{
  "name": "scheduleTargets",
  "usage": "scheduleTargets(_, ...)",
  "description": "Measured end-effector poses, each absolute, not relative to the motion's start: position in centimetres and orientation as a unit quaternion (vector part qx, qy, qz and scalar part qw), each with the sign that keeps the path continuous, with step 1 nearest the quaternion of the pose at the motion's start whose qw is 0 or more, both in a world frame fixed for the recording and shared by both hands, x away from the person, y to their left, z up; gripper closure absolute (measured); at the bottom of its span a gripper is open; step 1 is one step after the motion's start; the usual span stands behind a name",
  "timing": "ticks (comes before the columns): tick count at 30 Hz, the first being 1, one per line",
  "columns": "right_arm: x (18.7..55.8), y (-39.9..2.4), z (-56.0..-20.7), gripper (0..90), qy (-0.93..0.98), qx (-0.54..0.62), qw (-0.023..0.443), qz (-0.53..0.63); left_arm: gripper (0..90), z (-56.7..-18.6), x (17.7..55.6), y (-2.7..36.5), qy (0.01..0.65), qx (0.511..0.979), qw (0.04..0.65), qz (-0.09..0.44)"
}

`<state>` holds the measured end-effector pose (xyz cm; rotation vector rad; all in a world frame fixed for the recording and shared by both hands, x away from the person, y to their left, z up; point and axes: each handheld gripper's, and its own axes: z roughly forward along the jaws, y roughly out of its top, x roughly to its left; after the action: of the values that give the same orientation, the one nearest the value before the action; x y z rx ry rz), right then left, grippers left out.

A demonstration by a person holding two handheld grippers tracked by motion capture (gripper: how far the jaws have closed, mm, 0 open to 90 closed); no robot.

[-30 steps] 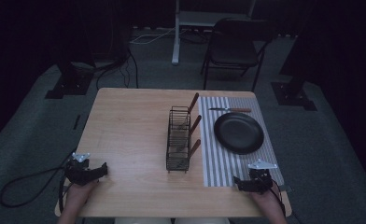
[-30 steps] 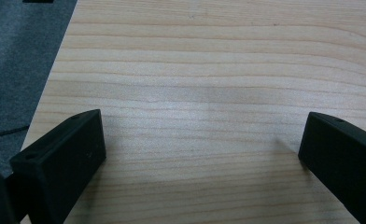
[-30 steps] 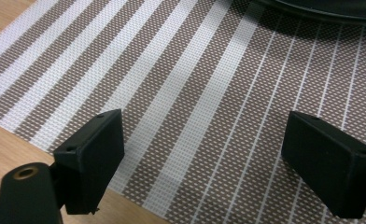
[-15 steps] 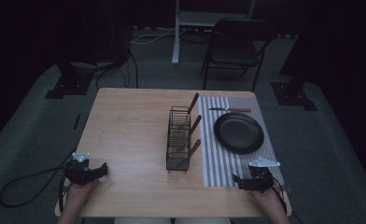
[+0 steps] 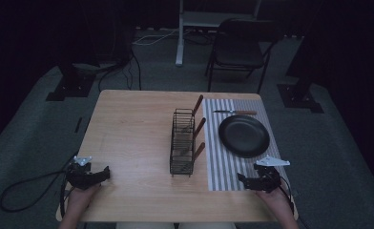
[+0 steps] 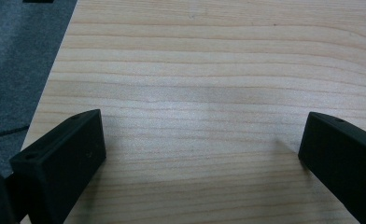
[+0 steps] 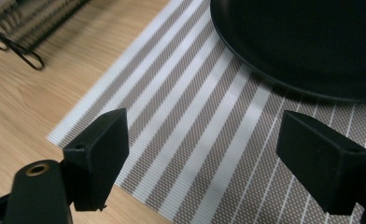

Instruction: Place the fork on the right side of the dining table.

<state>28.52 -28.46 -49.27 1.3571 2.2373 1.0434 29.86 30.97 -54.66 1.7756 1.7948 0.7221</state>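
High view showed a wooden table [image 5: 132, 119] with a black wire rack [image 5: 181, 142] standing near its middle. Everything else sat around that rack. Three tools with brown handles [image 5: 198, 127] stood in the rack, their handles leaning up and out toward the plate side. What kind of tools they were was too small to tell. Just beside the rack lay a striped mat [image 5: 223, 167], and on the mat sat a black plate [image 5: 244, 136]. The plate held nothing. A knife [image 5: 234, 112] with a brown handle lay on the mat just past the plate, on the far side from the person.

The right gripper [image 5: 250, 182] rested on the near corner of the mat, to the plate side of the rack. In the right gripper view its jaws were spread wide with nothing between them, and the plate edge [image 7: 284, 84] was close in front. The left gripper [image 5: 99, 173] sat well apart from the rack on the other side, over bare wood [image 6: 195, 93], jaws also wide and empty.

The step looked like a start, with both hands waiting. To do it well, the right gripper should probably go up to one handle sticking out of the rack, pinch it in the middle, and lift along the lean so the rack does not tip. The left gripper could hold the rack steady.
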Motion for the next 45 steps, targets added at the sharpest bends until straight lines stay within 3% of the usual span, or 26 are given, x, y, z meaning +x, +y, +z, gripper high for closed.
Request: scheduleTargets(45,32.8,-23.8,-43.9,17.1,0.781,0.427,0.155,0.428,0.8,-54.7,29.9,31.0,0.660,0.654,0.255,0.266)
